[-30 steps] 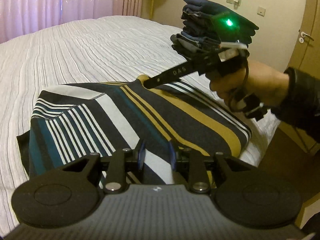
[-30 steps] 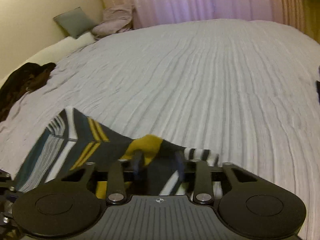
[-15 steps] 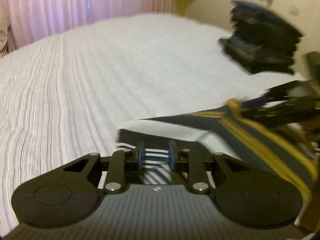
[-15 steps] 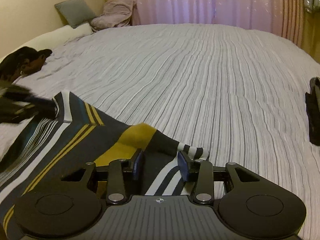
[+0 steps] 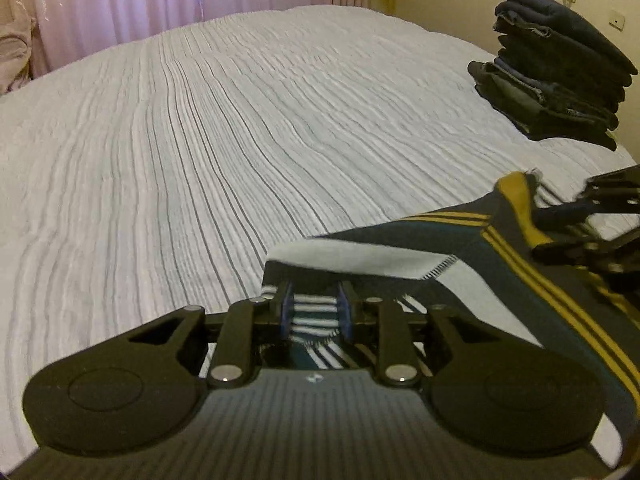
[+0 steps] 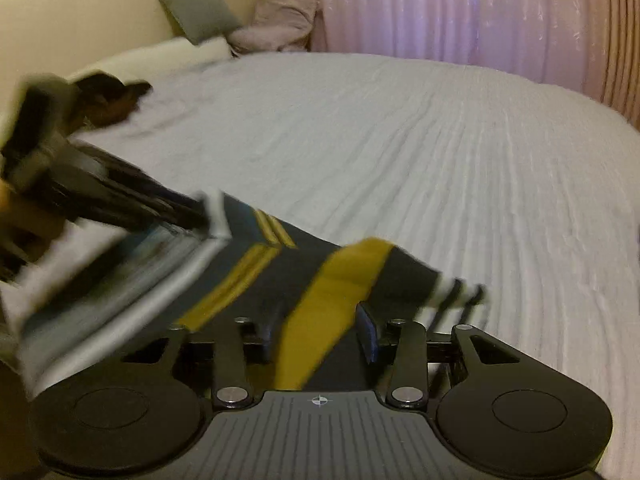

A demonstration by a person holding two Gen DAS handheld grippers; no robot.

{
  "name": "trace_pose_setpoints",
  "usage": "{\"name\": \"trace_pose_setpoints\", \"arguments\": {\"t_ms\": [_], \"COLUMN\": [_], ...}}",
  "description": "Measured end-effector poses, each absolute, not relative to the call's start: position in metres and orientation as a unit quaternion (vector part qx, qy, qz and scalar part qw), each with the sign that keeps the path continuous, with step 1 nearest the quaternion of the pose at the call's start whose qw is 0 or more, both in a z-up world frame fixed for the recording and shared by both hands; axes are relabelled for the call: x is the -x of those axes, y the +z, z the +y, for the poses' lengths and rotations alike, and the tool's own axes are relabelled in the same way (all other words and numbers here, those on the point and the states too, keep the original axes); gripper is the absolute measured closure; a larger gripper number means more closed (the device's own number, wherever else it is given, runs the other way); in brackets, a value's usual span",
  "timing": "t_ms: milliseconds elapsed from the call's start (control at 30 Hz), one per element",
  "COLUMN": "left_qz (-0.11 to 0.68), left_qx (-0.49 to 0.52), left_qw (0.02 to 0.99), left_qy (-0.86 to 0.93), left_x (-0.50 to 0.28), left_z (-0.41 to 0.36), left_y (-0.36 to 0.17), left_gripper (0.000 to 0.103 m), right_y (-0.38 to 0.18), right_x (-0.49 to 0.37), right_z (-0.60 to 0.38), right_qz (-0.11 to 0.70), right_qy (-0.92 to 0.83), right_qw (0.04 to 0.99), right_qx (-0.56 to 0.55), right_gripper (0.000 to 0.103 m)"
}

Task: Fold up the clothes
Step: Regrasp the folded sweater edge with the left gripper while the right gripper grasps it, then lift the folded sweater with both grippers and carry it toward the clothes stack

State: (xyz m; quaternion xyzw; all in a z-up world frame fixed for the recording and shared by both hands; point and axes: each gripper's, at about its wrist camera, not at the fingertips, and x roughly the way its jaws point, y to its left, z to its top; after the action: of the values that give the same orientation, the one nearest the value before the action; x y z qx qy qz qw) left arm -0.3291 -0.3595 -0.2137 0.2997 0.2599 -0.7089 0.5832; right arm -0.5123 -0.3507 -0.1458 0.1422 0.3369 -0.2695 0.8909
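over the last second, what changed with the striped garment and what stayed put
The dark striped garment with mustard and white bands went from lying spread on the white ribbed bedspread to stretched between the left hand-held gripper and right hand-held gripper, each gripping a folded edge. The stack of dark folded clothes stayed put.

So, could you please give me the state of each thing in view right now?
Striped shirt: partly folded, held at two places above the bed.
Left gripper: shut on the shirt's striped edge.
Right gripper: shirt's yellow band between its jaws.
Dark clothes stack: folded, piled on the bed.
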Motion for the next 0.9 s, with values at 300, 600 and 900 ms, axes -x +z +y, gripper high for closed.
{"name": "trace_pose_setpoints", "arguments": {"t_ms": [300, 600, 900], "left_qz": [0.26, 0.255, 0.24], "left_qx": [-0.28, -0.311, -0.32], "left_qw": [0.567, 0.57, 0.578], "left_qy": [-0.73, -0.716, -0.712], "left_x": [0.349, 0.373, 0.378], "left_z": [-0.276, -0.255, -0.25], "left_y": [-0.199, -0.227, -0.227], "left_gripper": [0.082, 0.084, 0.084], "right_y": [-0.131, -0.123, -0.14], "right_x": [0.555, 0.587, 0.577], "right_z": [-0.292, -0.242, -0.148], "right_qz": [0.311, 0.298, 0.347], "right_qy": [-0.272, -0.259, -0.2], "right_qw": [0.9, 0.914, 0.904], "right_qx": [-0.137, -0.097, 0.152], "right_gripper": [0.062, 0.061, 0.015]}}
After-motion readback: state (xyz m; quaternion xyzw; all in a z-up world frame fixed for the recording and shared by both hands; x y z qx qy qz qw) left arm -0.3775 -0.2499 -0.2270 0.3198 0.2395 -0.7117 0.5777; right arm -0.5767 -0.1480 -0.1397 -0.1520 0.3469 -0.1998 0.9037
